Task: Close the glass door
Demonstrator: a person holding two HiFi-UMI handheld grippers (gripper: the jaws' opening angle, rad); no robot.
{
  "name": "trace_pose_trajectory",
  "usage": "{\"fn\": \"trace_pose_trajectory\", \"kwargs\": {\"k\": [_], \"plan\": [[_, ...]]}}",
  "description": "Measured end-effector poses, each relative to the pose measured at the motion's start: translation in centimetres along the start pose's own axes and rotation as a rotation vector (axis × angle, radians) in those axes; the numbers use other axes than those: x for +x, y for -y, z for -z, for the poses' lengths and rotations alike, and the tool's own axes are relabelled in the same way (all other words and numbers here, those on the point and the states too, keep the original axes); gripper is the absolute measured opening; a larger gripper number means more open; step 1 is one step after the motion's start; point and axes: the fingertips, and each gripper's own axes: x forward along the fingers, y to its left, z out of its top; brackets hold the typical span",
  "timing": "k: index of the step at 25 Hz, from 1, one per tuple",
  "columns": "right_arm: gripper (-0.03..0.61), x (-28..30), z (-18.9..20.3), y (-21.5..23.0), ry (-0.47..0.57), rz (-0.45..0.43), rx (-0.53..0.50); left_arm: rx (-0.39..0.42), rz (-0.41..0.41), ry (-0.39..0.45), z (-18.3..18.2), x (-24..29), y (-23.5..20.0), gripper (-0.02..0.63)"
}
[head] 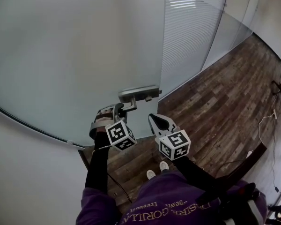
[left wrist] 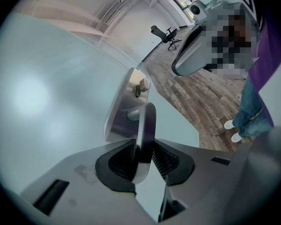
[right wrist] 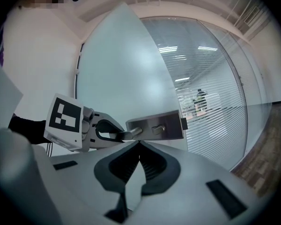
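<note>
- The glass door point(head: 75, 55) is frosted and fills the head view from 9 to 12 o'clock. Its free edge runs up toward 12 o'clock from the handle.
- A metal lock plate point(head: 138, 93) sits on the door close to that edge, near the middle of the head view. The lever handle point(left wrist: 147, 121) juts out from it.
- The left tongs point(left wrist: 144, 146) are closed on the lever handle, which stands edge-on between them with a ribbed pad pressed against each side. In the head view they reach the handle from 7 o'clock.
- The left marker cube point(head: 121, 135) sits behind the left tongs toward 6 o'clock, above a black sleeve.
- The right tongs point(right wrist: 139, 146) are closed on nothing, their tips meeting. They hang clear of the door at 5 o'clock of the handle, level with the plate and aimed at it in their own view.
- The right marker cube point(head: 174, 144) lies at 3 o'clock of the left one, the two well apart.
- Beyond the door's edge, toward 1 o'clock, stands a glass wall with blinds point(head: 192, 27).
- The wooden floor point(head: 215, 102) spreads from 3 to 5 o'clock, and the person's shoes point(head: 155, 170) stand on it at 6 o'clock.
- An office chair point(left wrist: 165, 33) stands far off at 12 o'clock in the left gripper view.
</note>
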Motion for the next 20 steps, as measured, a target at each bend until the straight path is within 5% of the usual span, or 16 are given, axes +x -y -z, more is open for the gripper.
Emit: {"fn": "trace_pose_trajectory", "kwargs": {"k": [20], "plan": [[-0.003,0.0,1.2,-2.1,-0.004,0.029,-0.043,-0.017,0.030,0.002,-0.1,1.2,0.4,0.103]]}}
